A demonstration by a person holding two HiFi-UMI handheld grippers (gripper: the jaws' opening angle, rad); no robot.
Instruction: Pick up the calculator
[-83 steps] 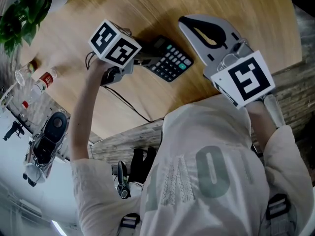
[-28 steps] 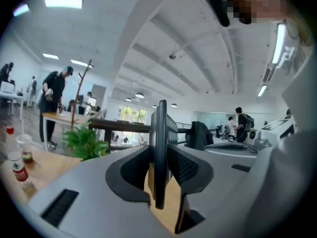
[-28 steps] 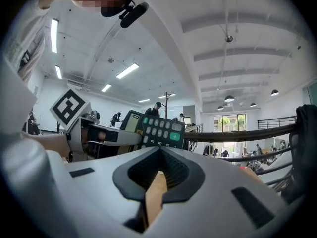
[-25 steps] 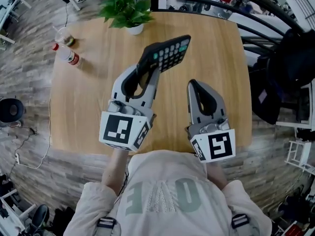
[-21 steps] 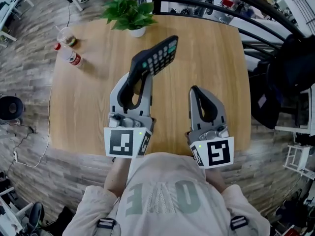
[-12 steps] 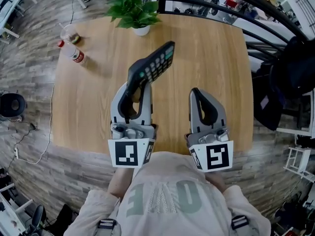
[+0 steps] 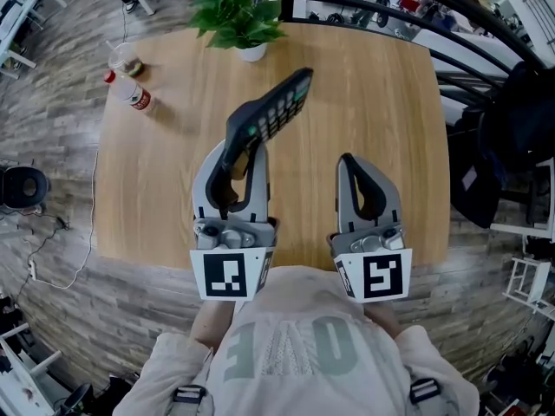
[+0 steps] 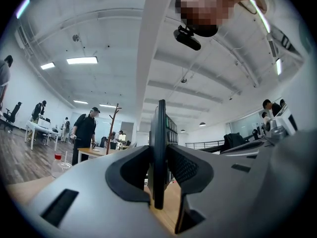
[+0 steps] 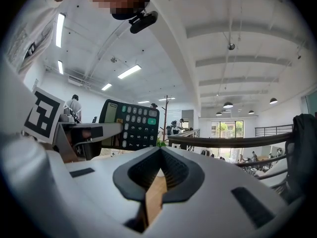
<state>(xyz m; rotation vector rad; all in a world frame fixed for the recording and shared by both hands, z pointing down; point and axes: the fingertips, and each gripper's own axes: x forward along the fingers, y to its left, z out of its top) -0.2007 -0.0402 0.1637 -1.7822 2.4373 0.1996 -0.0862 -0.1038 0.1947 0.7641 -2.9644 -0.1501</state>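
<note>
The calculator is seen clear of the counter, carried in the air by the left tool. In the left gripper view it is shown edge-on, a thin dark slab standing upright between the two jaws, with both pads pressed against its faces near its lower end. In the head view its far end is tilted upward and away from the person. Its keyed face and display are caught in the right gripper view, off to the left of that tool's own jaws.

The right tool is held beside the left one, apart from the calculator, with its jaws brought together on nothing. Only a strip of wooden counter is seen beyond them.

At the far edge of the counter a potted plant is placed. Near the far left corner a bottle and a clear cup are found, all well away from both tools.

The pickup is judged to be all but done: the lift is made and the grasp looks secure. What is called for next is judged to be little more than a steady hold. The pinch should be maintained so that the slab is not allowed to pivot about its gripped end, since most of its length is left unsupported beyond the pads.
</note>
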